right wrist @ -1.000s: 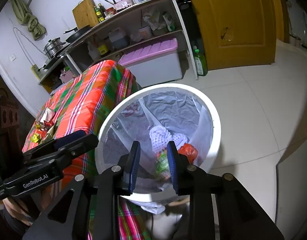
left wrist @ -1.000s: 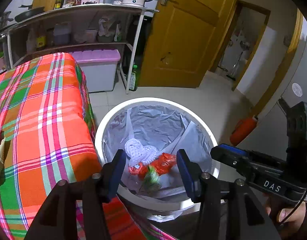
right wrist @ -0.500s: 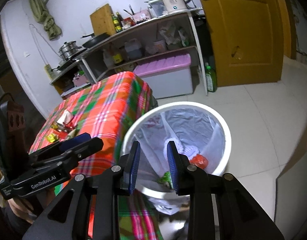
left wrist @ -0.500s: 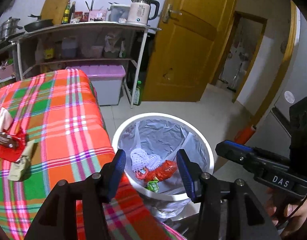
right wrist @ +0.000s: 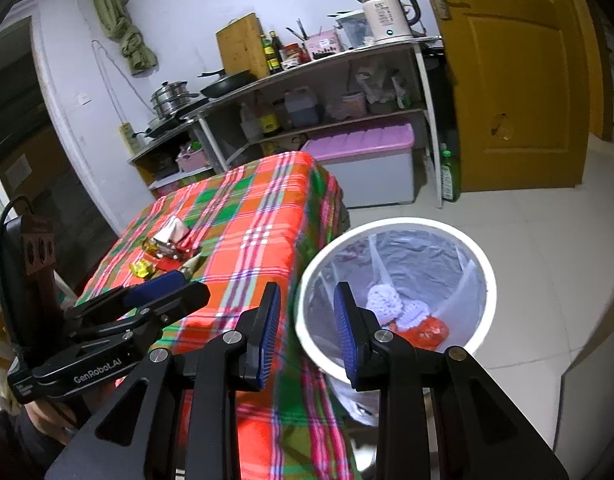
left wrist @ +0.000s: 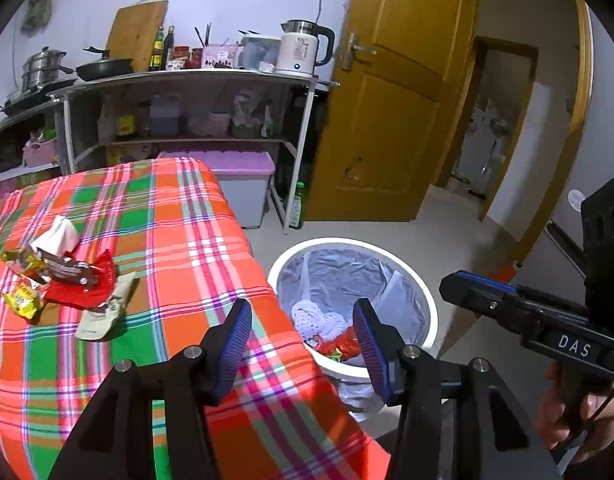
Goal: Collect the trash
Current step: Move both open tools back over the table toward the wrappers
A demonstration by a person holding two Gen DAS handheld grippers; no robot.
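The lined white bin (left wrist: pixel 421 300) holds white netting (left wrist: pixel 313 316) and red wrappers (left wrist: pixel 343 345). Both the left gripper (left wrist: pixel 303 334) and right gripper (right wrist: pixel 305 322) are empty, jaws apart. More wrappers (left wrist: pixel 63 276) lie near the table's (left wrist: pixel 187 208) left edge.

white electric kettle (left wrist: pixel 301 54) on metal shelf (left wrist: pixel 195 76), black frying pan (left wrist: pixel 105 68), yellow wooden door (left wrist: pixel 391 112), purple-lidded storage box (left wrist: pixel 239 184)

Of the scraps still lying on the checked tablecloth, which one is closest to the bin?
The pale beige wrapper. It lies at the bin-side edge of the litter pile, beside the red wrapper; the yellow wrappers and white tissue lie farther from the white bin.
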